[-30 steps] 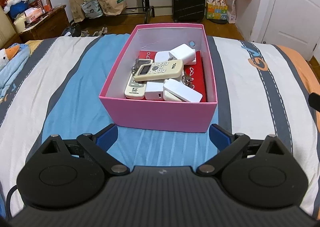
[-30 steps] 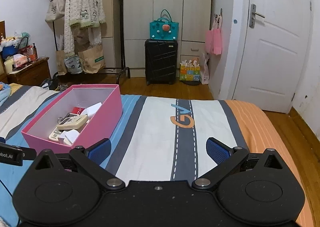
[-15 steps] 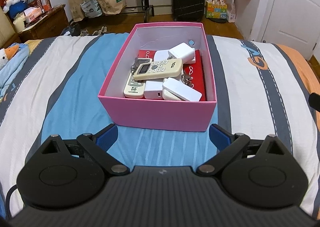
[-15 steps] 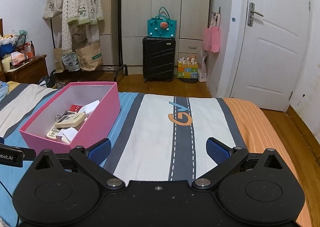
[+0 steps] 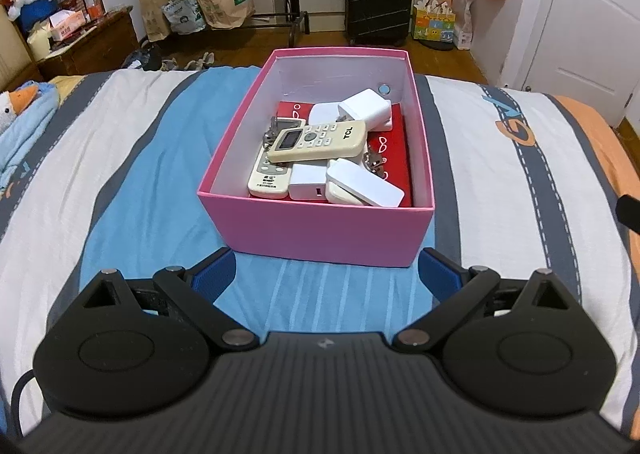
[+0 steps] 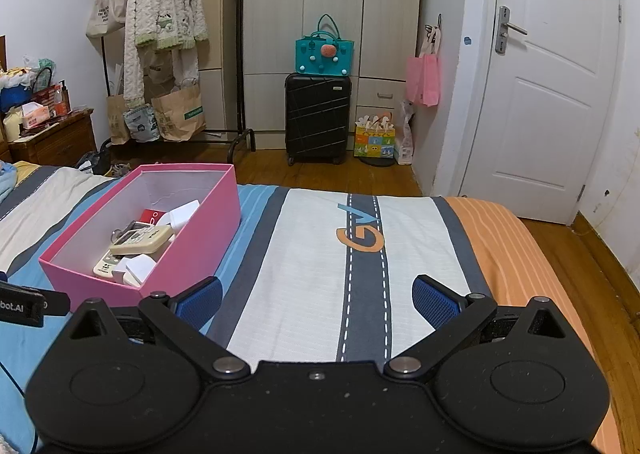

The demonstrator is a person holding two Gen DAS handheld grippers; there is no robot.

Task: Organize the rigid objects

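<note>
A pink cardboard box [image 5: 320, 230] sits on the striped bedspread [image 5: 120, 182], and everything else is placed relative to it. Inside the box, a cream TCL remote control [image 5: 318, 141] lies crosswise on top of the pile, resting over a second, whiter remote control [image 5: 269, 179] that points toward the near wall. White charger blocks surround them: one white charger [image 5: 364, 107] toward the far wall and a flat white adapter [image 5: 362, 189] against the near wall, with a red booklet [image 5: 394, 152] lying flat beneath them on the box floor. A bunch of metal keys [image 5: 272, 130] peeks out just behind the cream remote. The left tongs [image 5: 325, 274] hover just in front of the near wall of the box, spread wide with nothing between the blue pads [image 5: 212, 274]. The right tongs [image 6: 318, 300] are to the right of the box, above the white and grey stripes of the bedspread, likewise spread apart and empty. Beyond the box, past the foot of the bed, a black suitcase [image 6: 318, 118] stands on the wooden floor before the wardrobe.
</note>
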